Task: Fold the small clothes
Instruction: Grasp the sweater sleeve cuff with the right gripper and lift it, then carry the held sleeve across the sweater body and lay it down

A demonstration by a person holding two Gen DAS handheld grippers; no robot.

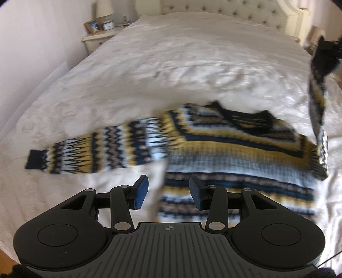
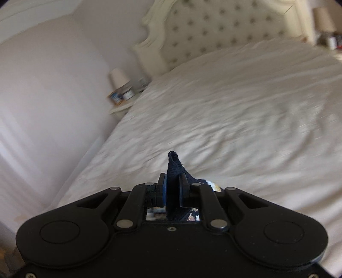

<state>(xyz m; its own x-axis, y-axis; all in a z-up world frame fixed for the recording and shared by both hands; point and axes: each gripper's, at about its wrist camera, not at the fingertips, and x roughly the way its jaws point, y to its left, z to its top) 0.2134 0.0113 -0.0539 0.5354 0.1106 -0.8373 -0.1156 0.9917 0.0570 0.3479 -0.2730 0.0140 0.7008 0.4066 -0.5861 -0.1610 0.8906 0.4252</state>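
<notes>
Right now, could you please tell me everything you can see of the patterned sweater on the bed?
The sweater is a knit in navy, mustard, pale blue and white zigzag bands with a dark neckline. It lies spread on the white bedspread, one sleeve stretched flat to the picture's left. The other sleeve is lifted off the bed, its dark cuff pinched in the right gripper. The left gripper hovers open above the body.

A bedroom in soft daylight. A wide bed [image 1: 171,64] with a rumpled white cover fills most of the room. At its head stands a cream tufted headboard [image 2: 224,32] with a curved frame. Beside the head of the bed, against a pale pinkish wall [image 1: 32,53], sits a small cream nightstand [image 1: 96,39] carrying a white-shaded lamp [image 1: 104,9] and a wood-framed picture [image 1: 92,26]. Another lamp [image 2: 323,20] stands at the bed's far side.
</notes>
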